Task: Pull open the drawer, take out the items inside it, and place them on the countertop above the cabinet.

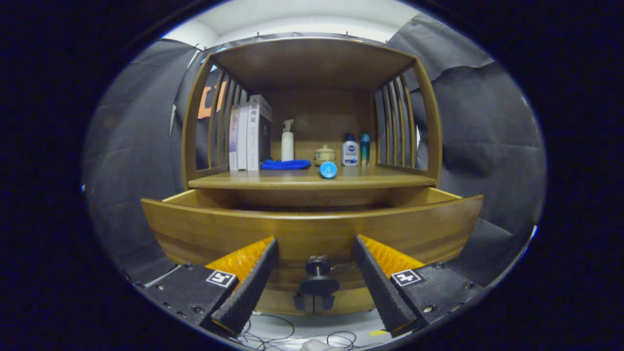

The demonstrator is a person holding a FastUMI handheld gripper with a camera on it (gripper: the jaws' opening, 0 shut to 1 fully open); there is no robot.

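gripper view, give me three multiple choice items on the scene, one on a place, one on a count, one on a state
1. Where is the knob?
A. between the fingers of the gripper
B. on the countertop
C. inside the drawer

2. How many books stand on the countertop?
A. one
B. three
C. six

3. What state is the drawer in?
A. shut flush
B. pulled open
C. taken out and on the floor

Answers:
1 A, the knob sits in the gap between the two spread fingers, touching neither.
2 B, three spines stand side by side at the slatted side.
3 B, the drawer front stands well forward of the cabinet, its side walls showing behind it.
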